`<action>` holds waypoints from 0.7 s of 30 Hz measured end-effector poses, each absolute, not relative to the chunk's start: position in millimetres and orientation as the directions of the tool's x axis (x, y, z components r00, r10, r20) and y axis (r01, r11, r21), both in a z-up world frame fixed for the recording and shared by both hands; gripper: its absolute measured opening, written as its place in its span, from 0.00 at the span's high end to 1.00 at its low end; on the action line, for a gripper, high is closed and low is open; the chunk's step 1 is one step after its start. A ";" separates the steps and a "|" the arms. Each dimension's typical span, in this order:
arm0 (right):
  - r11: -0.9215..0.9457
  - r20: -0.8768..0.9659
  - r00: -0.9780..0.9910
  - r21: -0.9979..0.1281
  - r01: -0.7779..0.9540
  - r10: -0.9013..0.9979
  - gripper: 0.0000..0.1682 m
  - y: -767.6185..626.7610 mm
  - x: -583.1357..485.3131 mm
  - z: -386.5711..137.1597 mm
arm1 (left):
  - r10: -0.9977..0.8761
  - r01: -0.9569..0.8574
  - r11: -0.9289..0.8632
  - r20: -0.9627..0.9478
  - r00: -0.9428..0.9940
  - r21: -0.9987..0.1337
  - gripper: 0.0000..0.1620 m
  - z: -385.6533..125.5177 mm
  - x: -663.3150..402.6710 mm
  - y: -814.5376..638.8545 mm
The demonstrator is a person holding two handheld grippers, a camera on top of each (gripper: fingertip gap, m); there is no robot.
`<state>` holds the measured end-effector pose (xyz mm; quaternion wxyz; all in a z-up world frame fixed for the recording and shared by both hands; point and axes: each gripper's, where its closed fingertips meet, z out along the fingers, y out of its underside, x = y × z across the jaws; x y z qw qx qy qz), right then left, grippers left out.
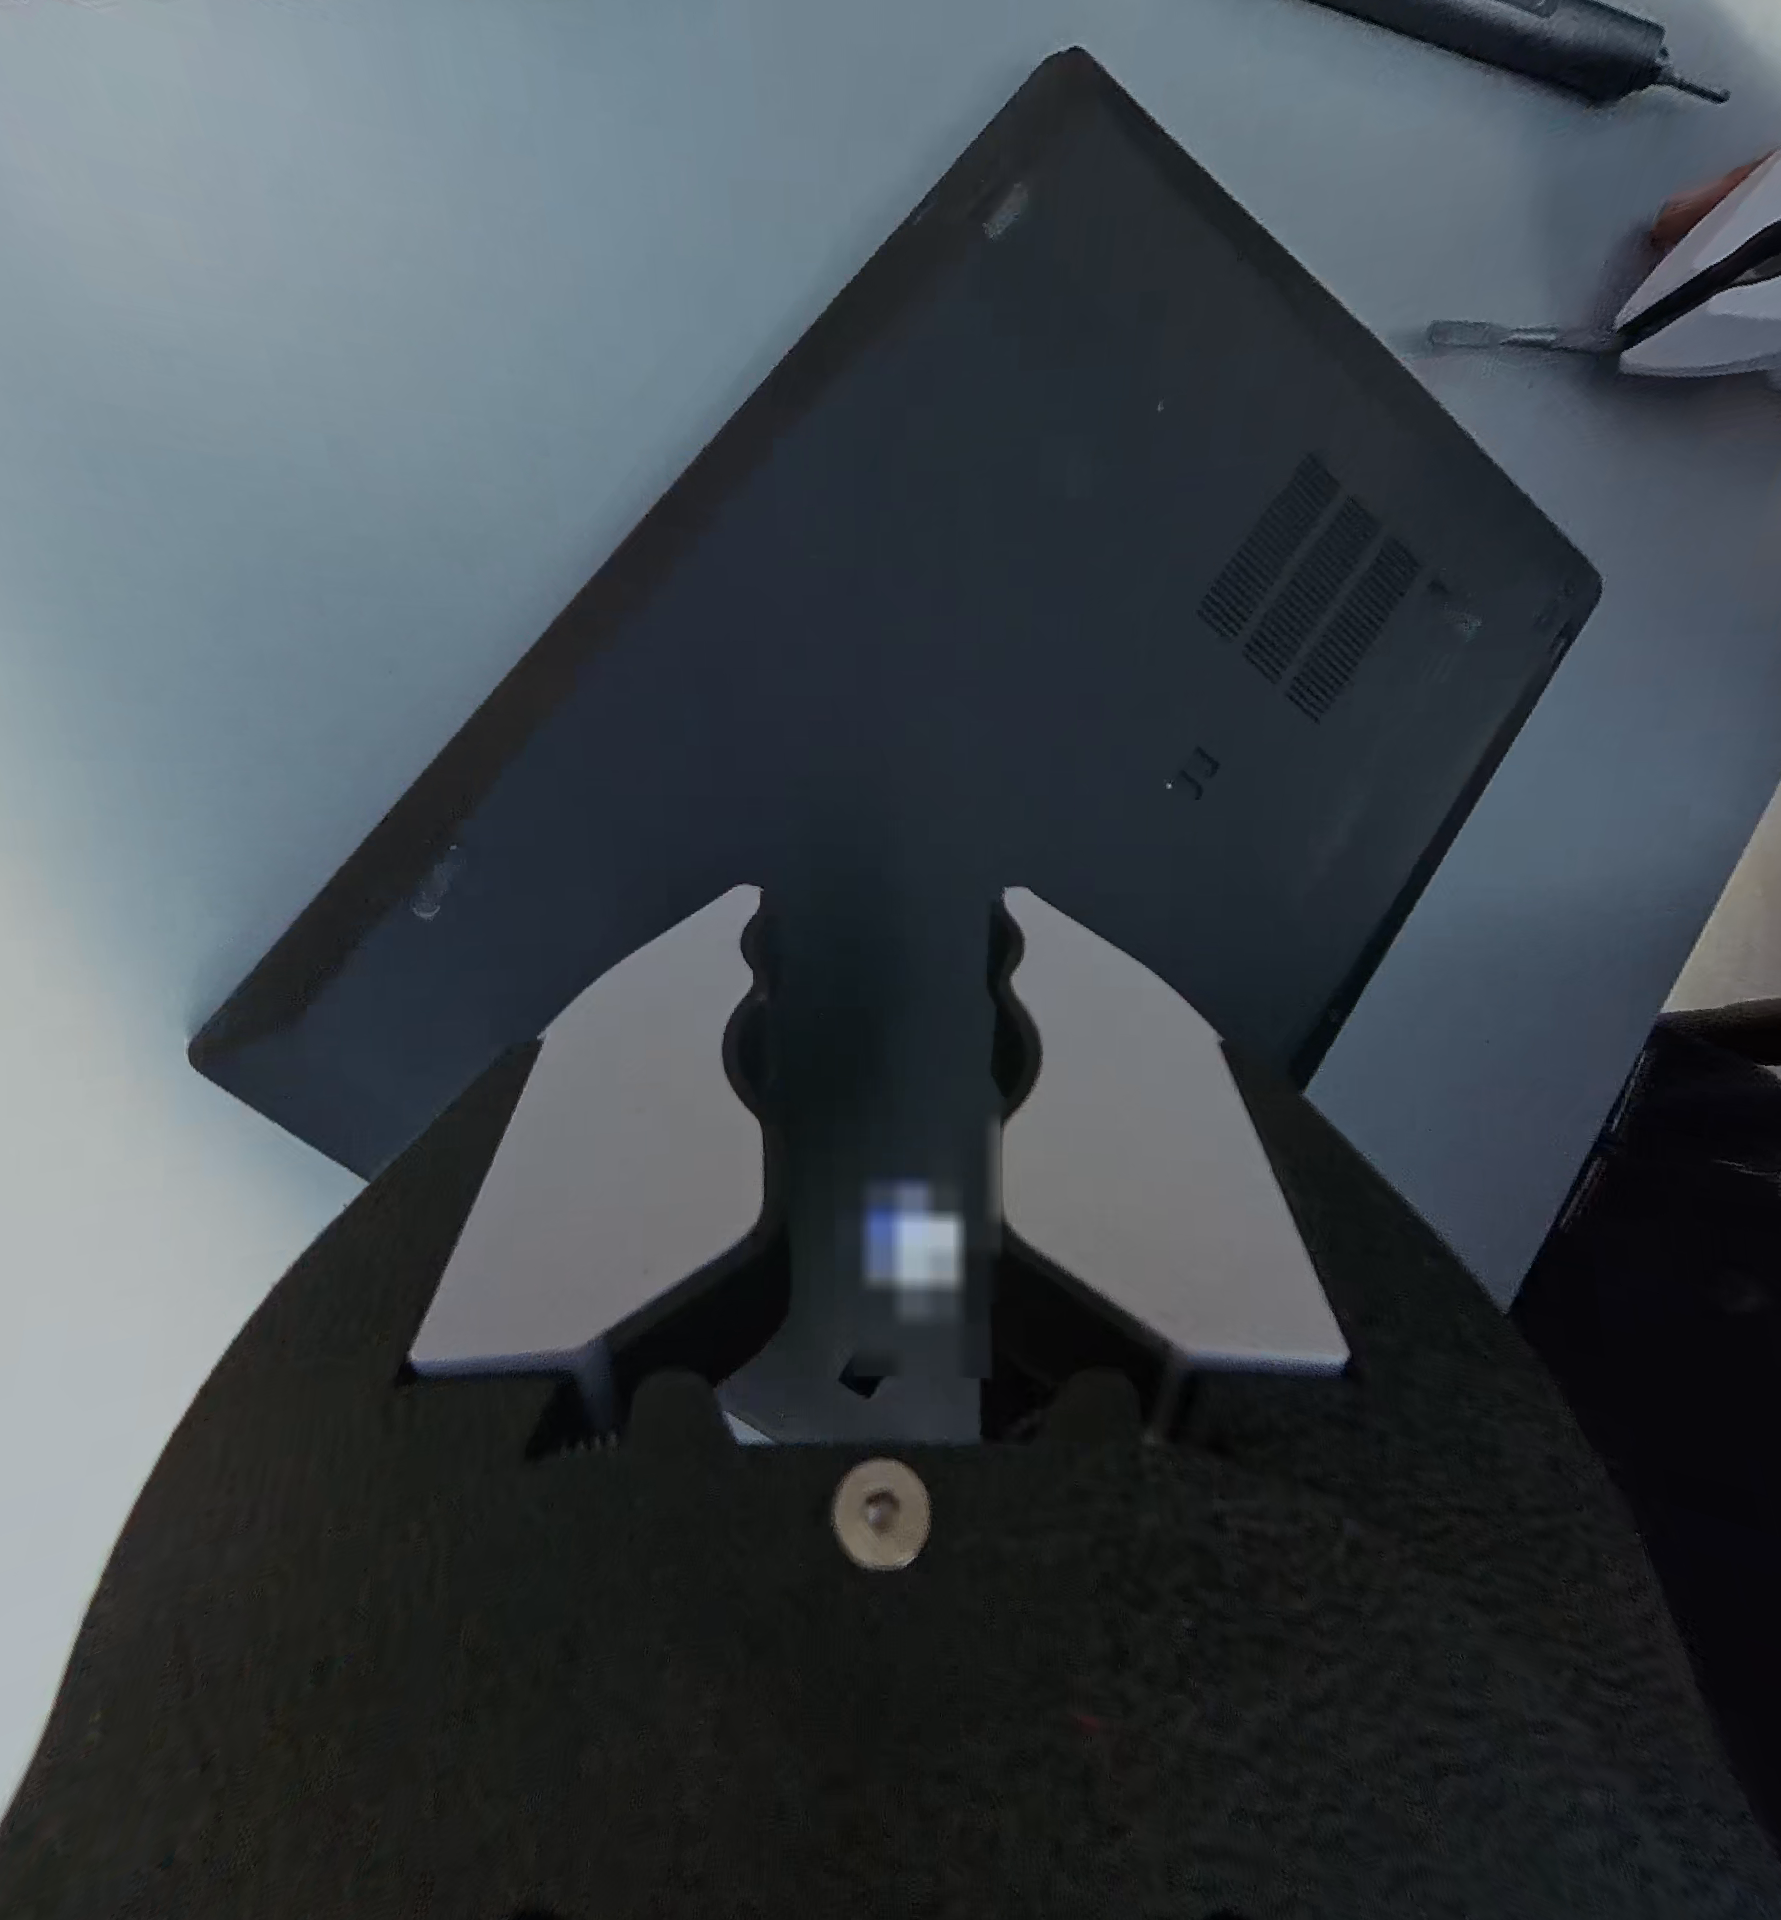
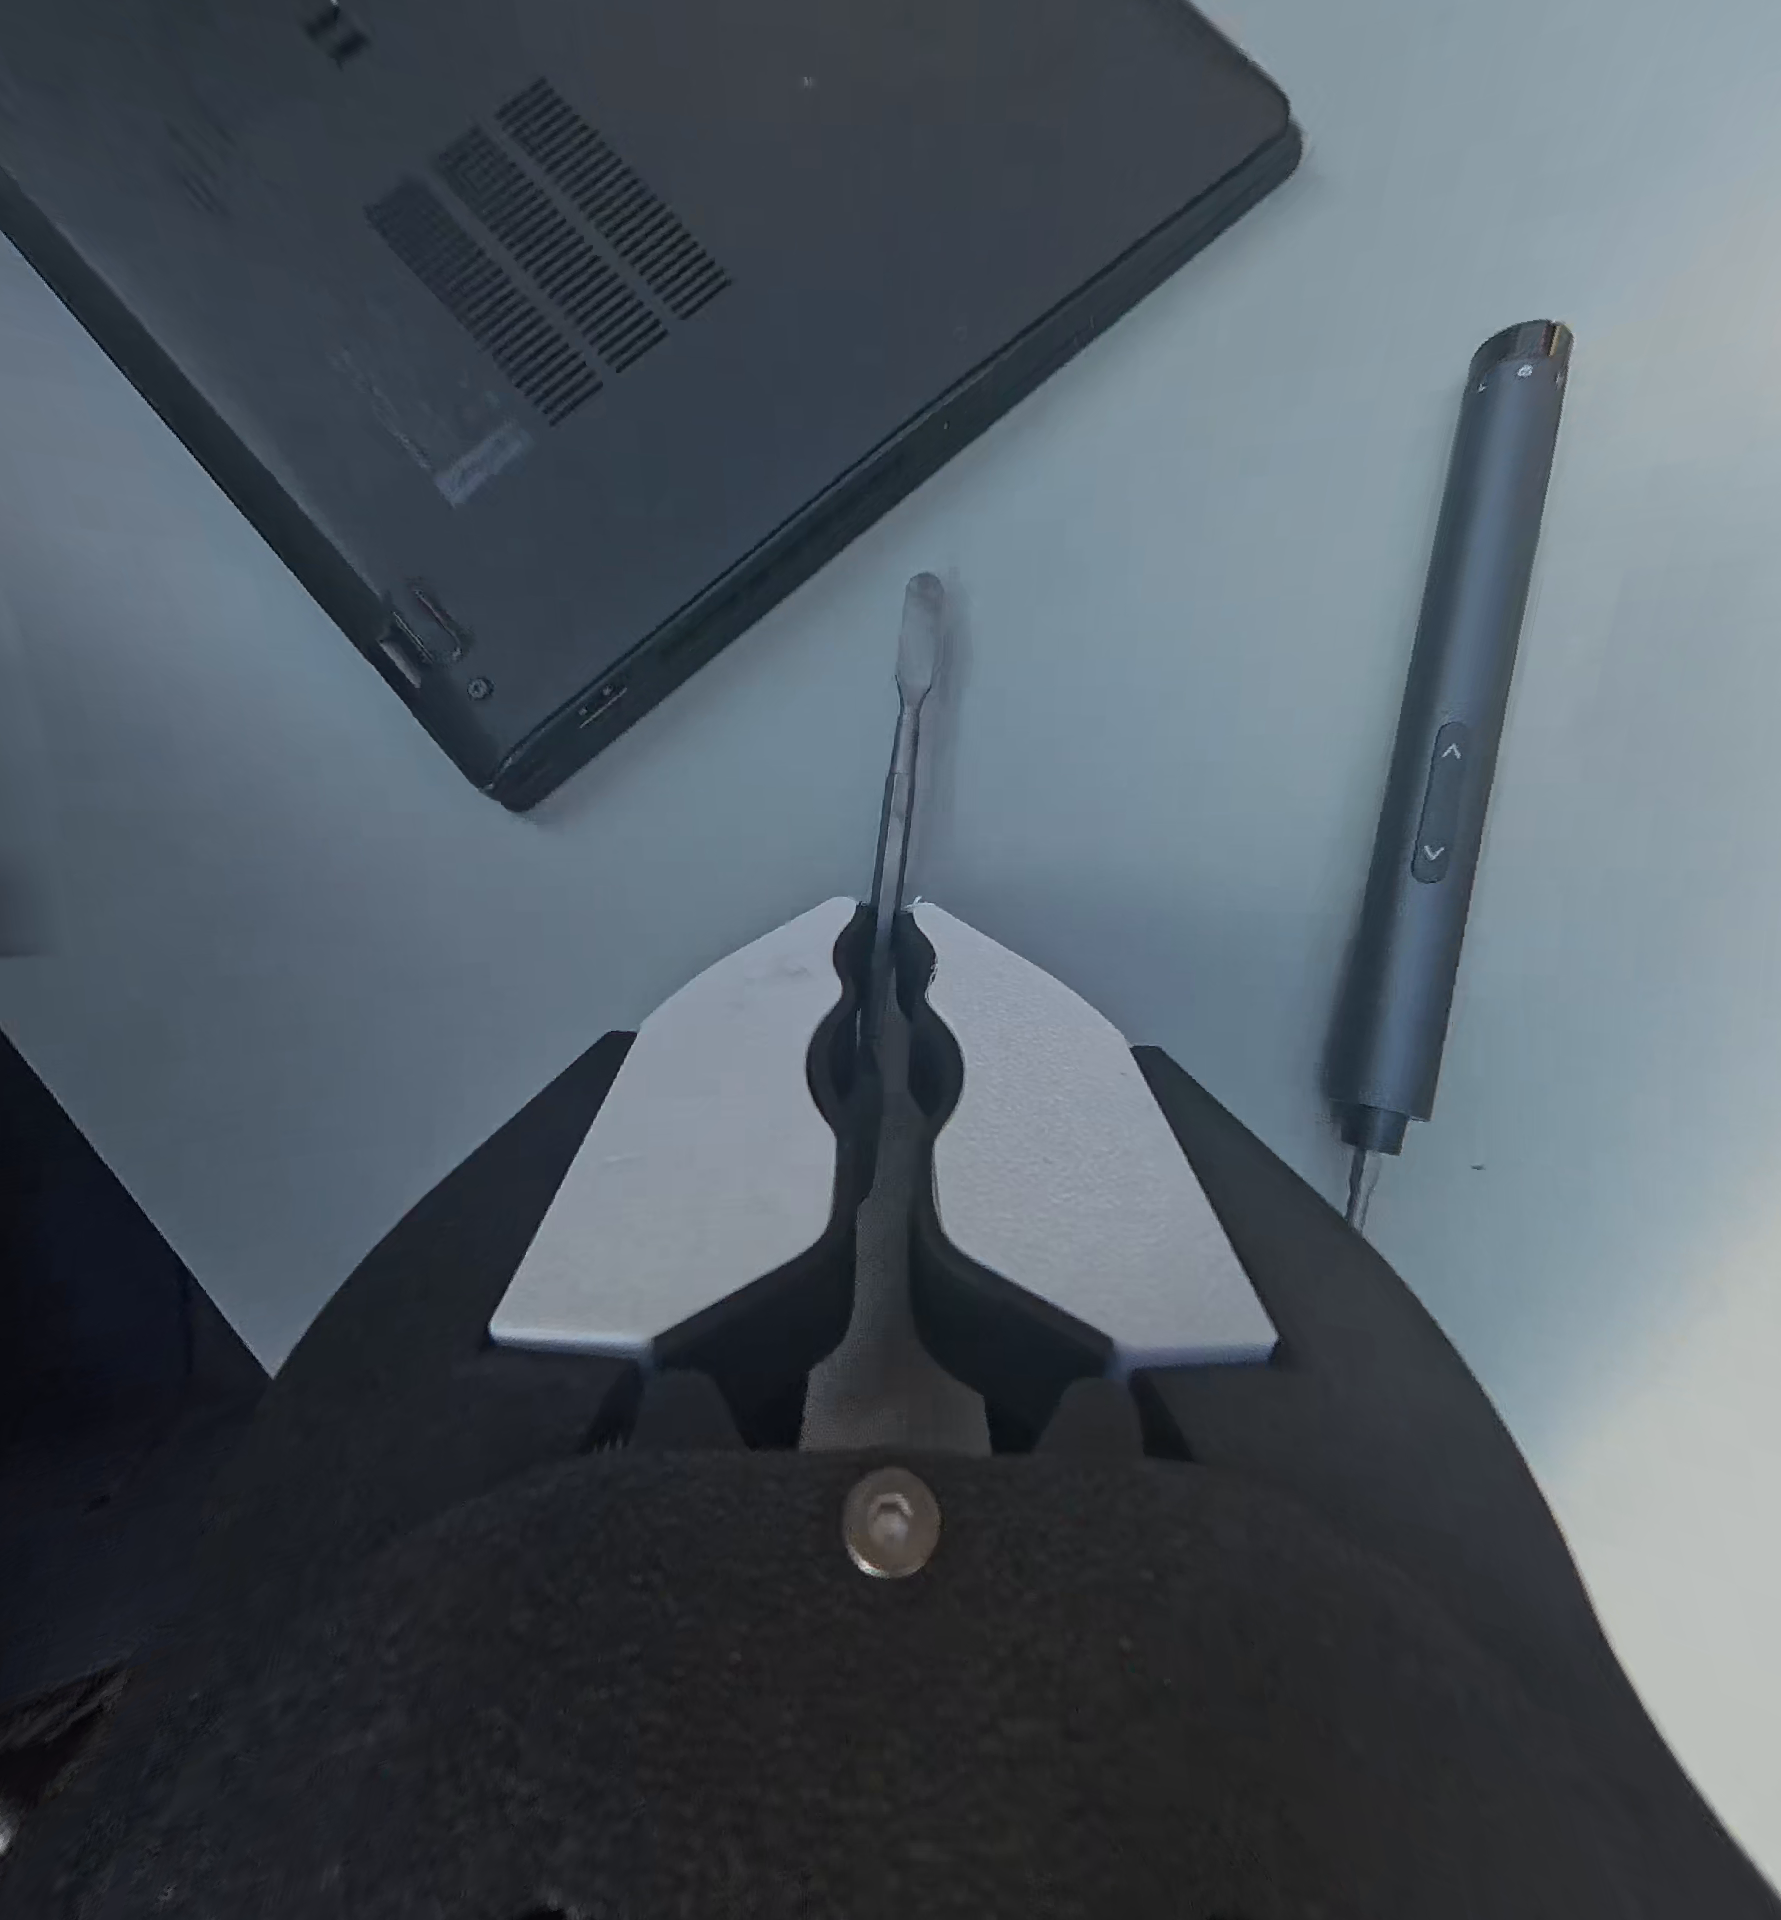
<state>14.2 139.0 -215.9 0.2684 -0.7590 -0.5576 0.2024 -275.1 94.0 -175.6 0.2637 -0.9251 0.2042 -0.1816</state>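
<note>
A black laptop (image 1: 969,582) lies bottom side up on a pale blue-grey table (image 1: 242,416), its vent slots showing. My left gripper (image 1: 881,904) hovers over the laptop's near edge, jaws apart, holding nothing. My right gripper (image 2: 884,914) is shut on a thin metal pry tool (image 2: 901,748). The tool's flat tip points forward, a short way off the laptop's (image 2: 657,260) side edge near its corner. The right gripper (image 1: 1738,301) and the tool (image 1: 1509,335) also show at the far right of the left wrist view.
A grey electric screwdriver (image 2: 1457,748) lies on the table to the right of my right gripper; it also shows at the top of the left wrist view (image 1: 1530,42). A dark object (image 1: 1717,1351) sits past the table's near edge (image 1: 1696,935). Some 30 cm of space lies between my two pairs of fingers. Measured from the fingertips, the grey electric screwdriver (image 2: 1457,748) is 10 cm or so from the right gripper and 35 cm from the left.
</note>
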 end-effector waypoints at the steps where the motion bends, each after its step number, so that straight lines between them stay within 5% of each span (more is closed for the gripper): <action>1: -0.251 -0.037 0.302 -0.657 0.711 0.953 0.98 144.3 11.2 -208.3 | -0.515 -0.329 -0.757 0.206 0.832 -0.564 0.77 -173.5 -268.6 104.7; 10: -0.080 0.050 0.139 -0.610 0.788 0.989 0.98 196.3 -11.6 -203.6 | -0.862 -0.658 -0.448 0.098 0.497 -0.606 0.80 -170.7 -174.5 201.6; 21: -0.111 -0.078 0.080 -0.593 0.798 0.994 0.98 211.0 -25.3 -211.1 | -0.919 -0.747 -0.350 0.052 0.392 -0.565 0.81 -191.4 -149.2 226.2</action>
